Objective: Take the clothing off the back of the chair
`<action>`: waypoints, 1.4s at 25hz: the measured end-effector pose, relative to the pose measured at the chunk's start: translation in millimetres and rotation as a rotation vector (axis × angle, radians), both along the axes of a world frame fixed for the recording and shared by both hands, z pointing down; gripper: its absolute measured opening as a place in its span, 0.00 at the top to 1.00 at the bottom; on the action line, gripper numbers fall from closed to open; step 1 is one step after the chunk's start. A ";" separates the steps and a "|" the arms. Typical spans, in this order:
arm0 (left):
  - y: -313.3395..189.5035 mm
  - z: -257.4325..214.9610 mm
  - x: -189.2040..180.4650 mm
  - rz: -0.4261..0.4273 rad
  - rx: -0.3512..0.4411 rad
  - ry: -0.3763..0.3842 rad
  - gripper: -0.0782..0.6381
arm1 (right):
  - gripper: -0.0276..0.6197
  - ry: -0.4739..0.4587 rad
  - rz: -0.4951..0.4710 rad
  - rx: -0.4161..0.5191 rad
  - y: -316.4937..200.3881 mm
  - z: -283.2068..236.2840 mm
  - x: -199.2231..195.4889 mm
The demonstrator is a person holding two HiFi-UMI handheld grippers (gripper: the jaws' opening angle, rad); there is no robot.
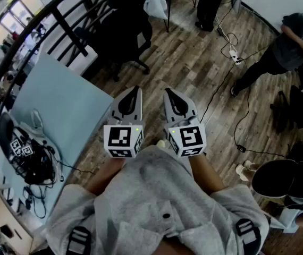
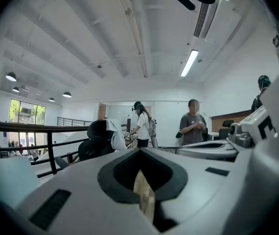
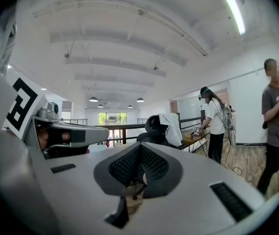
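A black office chair [image 1: 125, 31] stands a few steps ahead on the wood floor, with a white garment [image 1: 147, 1] draped over its back. From the left gripper view the chair [image 2: 94, 142] and the garment [image 2: 115, 133] sit left of centre. In the right gripper view the chair [image 3: 151, 131] and garment [image 3: 172, 127] are just right of centre. My left gripper [image 1: 135, 92] and right gripper [image 1: 171, 94] are held side by side in front of my body, roughly level, well short of the chair. Both are shut with nothing in them.
A black railing [image 1: 61, 15] curves along the left, with a pale blue table [image 1: 61, 110] beside it. Cables and a power strip [image 1: 235, 57] lie on the floor to the right. People stand beyond the chair [image 2: 142, 126] [image 2: 192, 124]. A black stool seat [image 1: 284, 179] is near right.
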State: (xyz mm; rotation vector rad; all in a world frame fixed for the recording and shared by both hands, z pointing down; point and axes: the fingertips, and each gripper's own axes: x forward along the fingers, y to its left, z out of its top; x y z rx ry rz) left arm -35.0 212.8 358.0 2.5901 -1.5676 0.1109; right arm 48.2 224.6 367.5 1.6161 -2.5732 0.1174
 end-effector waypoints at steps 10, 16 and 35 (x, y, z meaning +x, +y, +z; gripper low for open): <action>-5.7 -1.6 14.0 0.006 -0.025 0.022 0.88 | 0.94 0.003 -0.018 -0.006 -5.6 1.2 11.0; -10.6 1.0 25.3 -0.003 -0.032 0.011 0.88 | 0.94 -0.032 -0.032 -0.005 -11.5 0.6 22.9; -20.1 3.6 43.4 -0.009 -0.034 -0.008 0.88 | 0.94 -0.025 -0.065 0.005 -21.5 6.7 37.4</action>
